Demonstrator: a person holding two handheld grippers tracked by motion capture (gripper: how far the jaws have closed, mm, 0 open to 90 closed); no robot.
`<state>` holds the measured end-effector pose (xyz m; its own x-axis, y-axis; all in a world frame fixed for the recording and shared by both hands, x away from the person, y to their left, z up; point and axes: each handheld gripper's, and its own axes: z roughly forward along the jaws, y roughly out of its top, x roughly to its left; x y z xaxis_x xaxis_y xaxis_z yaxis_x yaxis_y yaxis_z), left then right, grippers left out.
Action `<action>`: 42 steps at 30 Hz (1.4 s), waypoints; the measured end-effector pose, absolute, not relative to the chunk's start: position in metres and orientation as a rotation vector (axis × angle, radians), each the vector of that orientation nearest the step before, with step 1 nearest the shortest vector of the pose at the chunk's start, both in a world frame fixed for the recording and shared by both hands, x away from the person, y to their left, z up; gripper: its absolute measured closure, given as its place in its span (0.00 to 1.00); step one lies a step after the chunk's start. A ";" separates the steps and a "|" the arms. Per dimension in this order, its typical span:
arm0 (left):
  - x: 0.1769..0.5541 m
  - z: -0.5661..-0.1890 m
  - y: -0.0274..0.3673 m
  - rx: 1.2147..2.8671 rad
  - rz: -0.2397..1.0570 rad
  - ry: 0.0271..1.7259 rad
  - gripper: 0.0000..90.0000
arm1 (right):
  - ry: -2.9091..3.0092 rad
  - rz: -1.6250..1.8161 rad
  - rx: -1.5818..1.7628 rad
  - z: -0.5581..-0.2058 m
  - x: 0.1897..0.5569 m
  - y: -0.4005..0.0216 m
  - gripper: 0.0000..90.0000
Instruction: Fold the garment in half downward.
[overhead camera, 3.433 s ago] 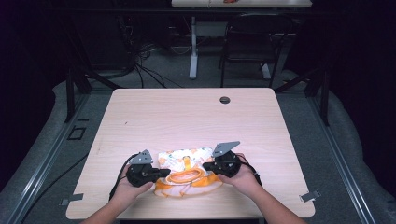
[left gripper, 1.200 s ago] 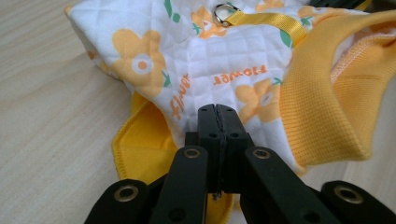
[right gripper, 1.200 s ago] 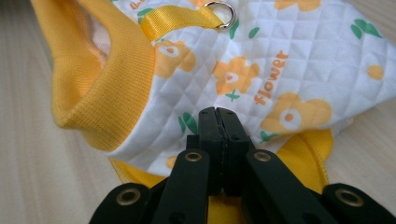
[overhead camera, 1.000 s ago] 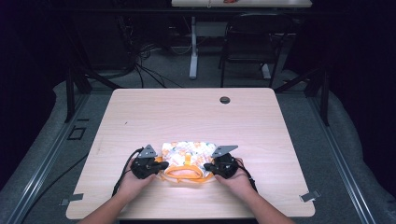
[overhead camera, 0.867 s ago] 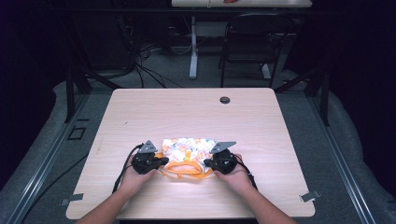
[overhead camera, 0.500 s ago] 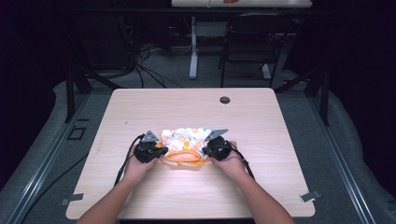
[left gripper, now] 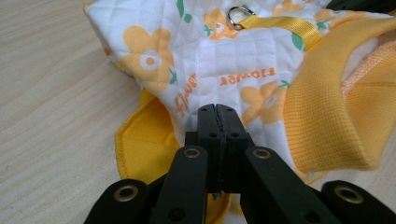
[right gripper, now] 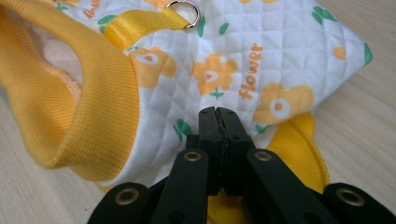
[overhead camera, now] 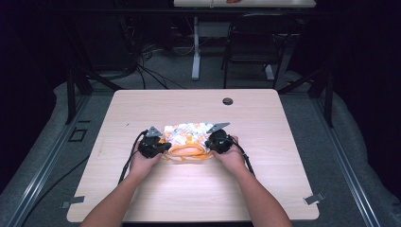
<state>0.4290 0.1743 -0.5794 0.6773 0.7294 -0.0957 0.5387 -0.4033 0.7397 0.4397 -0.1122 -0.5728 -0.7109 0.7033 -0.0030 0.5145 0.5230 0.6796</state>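
Table: a light wooden table (overhead camera: 283, 189) is standing in a dark room, with a small black round hole (overhead camera: 227, 101) near its far edge.
Cloth: a white quilted garment with orange flowers and a yellow ribbed band (overhead camera: 188, 138) is lying near the table's middle, between both hands.
Left gripper (left gripper: 217, 112): its jaws are pressing together, pinching the garment's edge.
Right gripper (right gripper: 218, 114): its jaws are pinching the other edge.
Ring: a small metal ring (right gripper: 184, 10) is sitting on a yellow strap (right gripper: 140, 22).

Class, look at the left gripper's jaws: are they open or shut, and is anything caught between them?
Shut. The left gripper has its jaws pressed together at the edge of the flowered garment; whether fabric is pinched, cannot tell.
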 end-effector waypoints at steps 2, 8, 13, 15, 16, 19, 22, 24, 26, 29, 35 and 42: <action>0.430 -0.580 0.175 2.099 0.301 0.974 1.00 | 2.488 0.980 1.020 -0.573 0.440 -0.113 0.99; 0.431 -0.580 0.175 2.097 0.303 0.977 1.00 | 2.471 0.983 1.041 -0.573 0.441 -0.112 0.99; 0.430 -0.579 0.175 2.098 0.306 0.969 0.99 | 2.466 0.985 1.042 -0.573 0.441 -0.111 0.97; 0.429 -0.577 0.174 2.108 0.311 0.962 0.99 | 2.466 0.985 1.034 -0.573 0.441 -0.111 0.96; 0.429 -0.577 0.174 2.104 0.311 0.965 0.99 | 2.465 0.982 1.029 -0.572 0.439 -0.110 0.96; 0.429 -0.576 0.173 2.107 0.317 0.958 0.98 | 2.467 0.972 1.027 -0.571 0.438 -0.109 0.95; 0.428 -0.575 0.173 2.100 0.318 0.961 0.97 | 2.474 0.968 1.018 -0.569 0.437 -0.110 0.94; 0.426 -0.572 0.173 2.092 0.320 0.956 0.96 | 2.466 0.977 1.019 -0.567 0.436 -0.109 0.93; 0.424 -0.569 0.173 2.088 0.317 0.948 0.95 | 2.462 0.989 1.010 -0.564 0.433 -0.109 0.92; 0.418 -0.563 0.174 2.082 0.314 0.934 0.94 | 2.454 1.008 0.994 -0.560 0.429 -0.109 0.90; 0.408 -0.551 0.176 2.055 0.328 0.902 0.90 | 2.447 1.010 0.953 -0.547 0.417 -0.108 0.86; 0.390 -0.535 0.181 2.046 0.340 0.862 0.84 | 2.436 1.076 0.919 -0.530 0.393 -0.116 0.82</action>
<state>0.3901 0.1807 -0.5353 0.7235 0.6862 -0.0754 0.4500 -0.3860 0.8053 0.3928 -0.1165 -0.5300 -0.7405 0.6712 -0.0327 0.4277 0.5083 0.7474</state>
